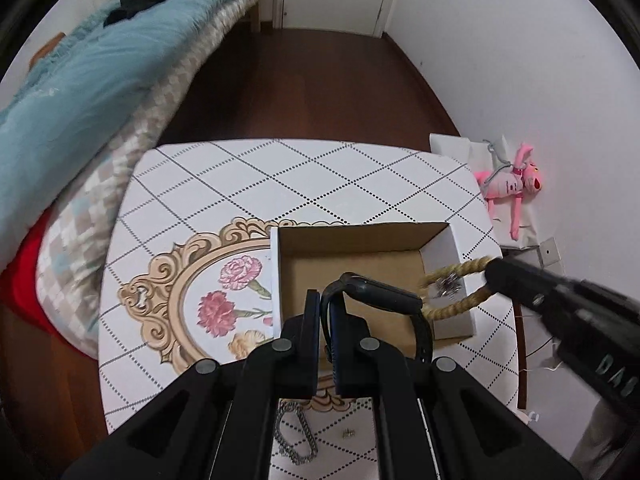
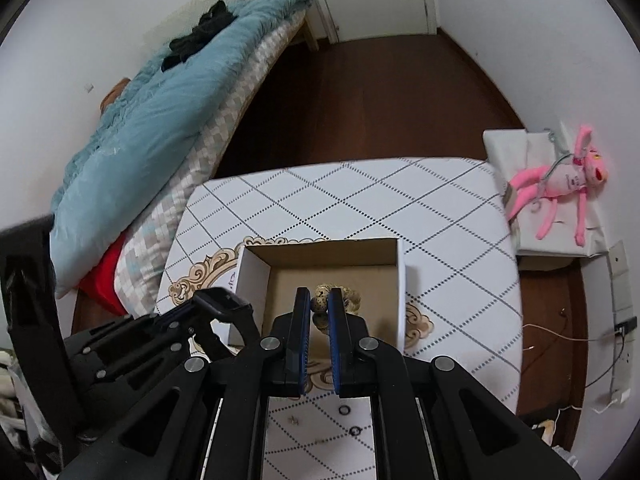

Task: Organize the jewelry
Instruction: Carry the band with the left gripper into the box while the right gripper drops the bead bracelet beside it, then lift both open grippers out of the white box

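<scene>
An open white cardboard box [image 1: 456,248] [image 2: 250,276] stands on the patterned table. My left gripper [image 1: 328,304] is shut on the strap of a black smartwatch [image 1: 380,292], held over the box; the watch also shows in the right wrist view [image 2: 224,302]. My right gripper [image 2: 319,300] is shut on a tan rope bracelet [image 2: 348,298] with a silver charm [image 1: 446,286], held over the box's right side; in the left wrist view the bracelet [image 1: 452,270] hangs from the right gripper's tip [image 1: 494,276].
A silver chain [image 1: 296,440] and a small earring [image 1: 349,433] lie on the table [image 1: 320,176] near me; small black rings [image 2: 343,410] and studs [image 2: 295,420] lie there too. A bed with a blue blanket [image 1: 80,88] is left; a pink plush toy [image 2: 560,184] right.
</scene>
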`<state>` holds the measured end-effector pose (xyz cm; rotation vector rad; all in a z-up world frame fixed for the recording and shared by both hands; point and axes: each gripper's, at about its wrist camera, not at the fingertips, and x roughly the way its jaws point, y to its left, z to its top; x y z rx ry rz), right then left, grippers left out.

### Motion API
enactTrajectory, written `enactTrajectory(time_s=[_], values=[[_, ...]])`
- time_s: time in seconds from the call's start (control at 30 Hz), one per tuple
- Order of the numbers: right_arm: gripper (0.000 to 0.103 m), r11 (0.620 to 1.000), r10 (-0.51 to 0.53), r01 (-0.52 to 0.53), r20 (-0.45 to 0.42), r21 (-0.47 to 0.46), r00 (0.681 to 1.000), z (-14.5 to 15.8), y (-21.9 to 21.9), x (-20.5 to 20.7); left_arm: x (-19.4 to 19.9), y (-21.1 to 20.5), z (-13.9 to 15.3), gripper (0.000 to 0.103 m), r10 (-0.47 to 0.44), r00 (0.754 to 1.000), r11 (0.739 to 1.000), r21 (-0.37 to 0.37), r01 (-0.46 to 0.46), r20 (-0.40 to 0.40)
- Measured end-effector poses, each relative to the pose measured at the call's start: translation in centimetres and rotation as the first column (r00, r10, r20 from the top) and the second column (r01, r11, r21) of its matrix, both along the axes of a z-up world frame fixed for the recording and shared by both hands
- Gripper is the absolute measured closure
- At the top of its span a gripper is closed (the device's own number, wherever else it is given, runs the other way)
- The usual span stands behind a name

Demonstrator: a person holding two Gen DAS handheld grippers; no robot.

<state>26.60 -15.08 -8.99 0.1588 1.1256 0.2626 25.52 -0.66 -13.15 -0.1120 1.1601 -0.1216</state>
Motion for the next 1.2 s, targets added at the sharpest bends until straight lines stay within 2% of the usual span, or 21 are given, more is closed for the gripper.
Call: enactTrajectory(time_s=[0.23,0.33,0.37,0.4,0.43,0.47,0.5,0.53,0.57,0.6,0.63,0.67,0.7,0.8,1.03,1.2], values=[[0.094,0.999,0.013,-0.010,-0.094,0.033,0.996,-4.1,0.3,2.9,3.2,0.4,-2.1,0.087,0.008,0.993,1.000,-0.020,-0.010,-0.121],[0.093,1.000,0.025,-0.022,-0.156,0.022,0.987,-5.9,0.0,4.0,3.5,0.6,-2.3,0.047,0.025,0.993,0.999,-0.019,-0.027,-0.117],[0.090,1.000,0.020,-0.017,-0.195,0.018,0.981,-6.9,-0.3,4.3,3.4,0.7,-2.1,0.029,0.030,0.994,0.999,-0.007,-0.031,-0.103],[0.078,1.000,0.017,-0.014,-0.212,0.017,0.977,-7.3,-0.6,4.4,3.4,0.8,-2.0,0.023,0.039,0.995,0.999,0.006,-0.038,-0.088],[0.068,1.000,0.008,-0.006,-0.222,0.010,0.975,-7.7,-1.0,4.4,3.4,0.9,-1.9,0.020,0.041,0.996,0.999,0.015,-0.040,-0.081],[0.050,1.000,-0.006,0.006,-0.220,-0.003,0.976,-8.0,-1.4,4.2,3.3,1.0,-1.9,0.018,0.043,0.996,0.999,0.028,-0.041,-0.077],[0.044,1.000,-0.012,0.010,-0.210,-0.010,0.978,-7.9,-1.7,4.0,3.2,1.1,-1.9,0.017,0.052,0.996,0.998,0.043,-0.049,-0.070],[0.044,0.999,-0.021,0.015,-0.197,-0.029,0.980,-7.9,-2.0,3.8,3.1,1.3,-1.9,0.017,0.061,0.996,0.997,0.058,-0.058,-0.060],[0.043,0.997,-0.029,0.016,-0.181,-0.070,0.983,-7.8,-2.0,3.4,2.9,1.3,-2.0,0.010,0.066,0.997,0.995,0.077,-0.062,-0.048],[0.038,0.996,-0.031,0.016,-0.170,-0.092,0.985,-7.7,-2.0,3.2,2.7,1.4,-2.1,0.000,0.072,0.997,0.993,0.099,-0.068,-0.038],[0.033,0.991,-0.037,0.016,-0.152,-0.133,0.988,-7.6,-1.9,2.8,2.5,1.5,-2.2,0.000,0.078,0.997,0.990,0.116,-0.075,-0.026],[0.021,0.980,-0.043,0.017,-0.130,-0.196,0.991,-7.6,-1.7,2.5,2.2,1.5,-2.3,0.000,0.082,0.997,0.988,0.131,-0.080,-0.007],[0.013,0.971,-0.048,0.020,-0.111,-0.240,0.993,-7.3,-1.6,2.4,1.9,1.6,-2.5,0.000,0.082,0.997,0.986,0.142,-0.081,0.004],[0.004,0.941,-0.052,0.022,-0.081,-0.336,0.995,-7.8,-1.1,1.7,1.0,1.6,-3.2,0.000,0.082,0.996,0.980,0.181,-0.086,0.031],[0.003,0.931,-0.060,0.027,-0.081,-0.364,0.995,-9.5,-0.5,0.6,-0.3,1.8,-3.8,0.000,0.100,0.994,0.971,0.212,-0.108,0.047],[0.003,0.931,-0.084,0.060,-0.052,-0.361,0.995,-8.7,-0.4,0.0,-1.2,2.0,-3.2,0.000,0.110,0.992,0.972,0.200,-0.121,0.062]])
